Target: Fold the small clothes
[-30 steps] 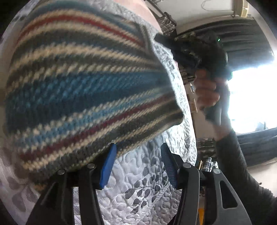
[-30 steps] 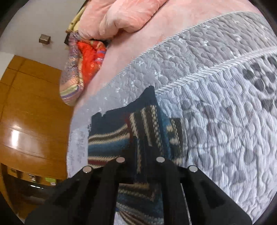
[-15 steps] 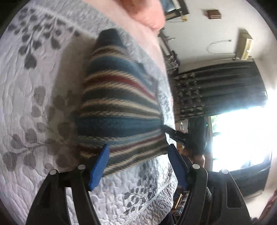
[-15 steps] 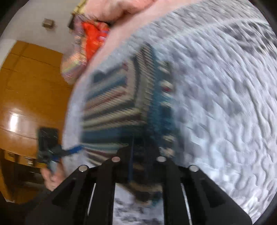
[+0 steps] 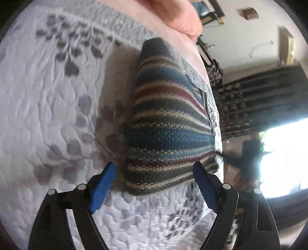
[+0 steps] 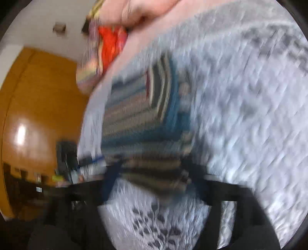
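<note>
A folded striped knit garment [image 5: 165,134] is seen lying on the grey quilted bedspread [image 5: 48,115] of a bed, in the centre of the left wrist frame. Its long axis runs from the lower centre toward the upper centre, narrowing to a dark end that points at the pink blanket [image 5: 173,11]. The left claw [image 5: 154,184] is held apart, empty, just below the garment's near edge. In the blurred right wrist view, the right claw [image 6: 156,184] is likewise seen spread, nothing gripped.

Folded striped knit garment [image 5: 165,134] flat on quilt [image 5: 48,115]
</note>
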Tool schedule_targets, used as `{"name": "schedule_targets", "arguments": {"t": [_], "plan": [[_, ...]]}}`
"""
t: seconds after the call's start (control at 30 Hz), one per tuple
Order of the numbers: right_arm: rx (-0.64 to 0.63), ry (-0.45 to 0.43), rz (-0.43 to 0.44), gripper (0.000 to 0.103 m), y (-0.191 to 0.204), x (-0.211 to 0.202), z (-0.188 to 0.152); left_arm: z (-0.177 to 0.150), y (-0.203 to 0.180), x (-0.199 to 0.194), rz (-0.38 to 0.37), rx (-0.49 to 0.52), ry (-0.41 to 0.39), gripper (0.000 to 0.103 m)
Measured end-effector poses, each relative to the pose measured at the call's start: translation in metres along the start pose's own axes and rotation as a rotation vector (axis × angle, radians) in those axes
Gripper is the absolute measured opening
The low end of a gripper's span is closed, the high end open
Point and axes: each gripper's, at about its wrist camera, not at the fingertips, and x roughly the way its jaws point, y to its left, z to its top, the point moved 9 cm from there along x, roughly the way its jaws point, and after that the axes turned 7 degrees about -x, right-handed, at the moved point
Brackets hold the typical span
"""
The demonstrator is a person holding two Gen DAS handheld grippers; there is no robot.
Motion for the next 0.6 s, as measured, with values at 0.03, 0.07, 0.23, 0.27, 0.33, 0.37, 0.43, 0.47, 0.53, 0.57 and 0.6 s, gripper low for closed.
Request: {"name": "schedule_targets", "arguments": {"t": [0.03, 0.07, 0.23, 0.27, 0.33, 0.37, 0.43, 0.47, 0.53, 0.57, 0.6], "plan": [[0.025, -0.016, 0.01, 0.084, -0.007, -0.003, 0.013, -0.002, -0.002, 0.001, 0.006, 0.025, 0.003, 0.085], [0.056, -0.002, 0.045, 0.084, -0.013, 0.001, 0.023, -0.002, -0.001, 0.002, 0.007, 0.045, 0.013, 0.085], [0.142, 0.09, 0.114, 0.084, -0.04, 0.053, 0.057, 0.001, -0.004, 0.026, -0.063, 0.027, 0.051, 0.086], [0.145, 0.109, 0.12, 0.084, -0.042, 0.061, 0.056, 0.002, -0.004, 0.03, -0.086, 0.015, 0.057, 0.086], [0.145, 0.148, 0.136, 0.084, -0.044, 0.075, 0.057, 0.003, -0.002, 0.037, -0.15, -0.019, 0.076, 0.086], [0.142, 0.167, 0.136, 0.084, -0.044, 0.082, 0.057, 0.004, -0.001, 0.041, -0.167, -0.033, 0.077, 0.086], [0.132, 0.191, 0.137, 0.084, -0.043, 0.095, 0.059, 0.004, -0.003, 0.048, -0.217, -0.049, 0.096, 0.086], [0.126, 0.199, 0.144, 0.084, -0.04, 0.097, 0.059, 0.003, -0.003, 0.054, -0.228, -0.051, 0.108, 0.086], [0.112, 0.21, 0.16, 0.084, -0.036, 0.101, 0.063, 0.002, -0.004, 0.065, -0.241, -0.046, 0.143, 0.086], [0.105, 0.217, 0.167, 0.084, -0.032, 0.099, 0.062, 0.002, -0.004, 0.068, -0.249, -0.043, 0.152, 0.086], [0.098, 0.224, 0.17, 0.084, -0.029, 0.107, 0.065, 0.004, -0.006, 0.071, -0.265, -0.046, 0.16, 0.086]]}}
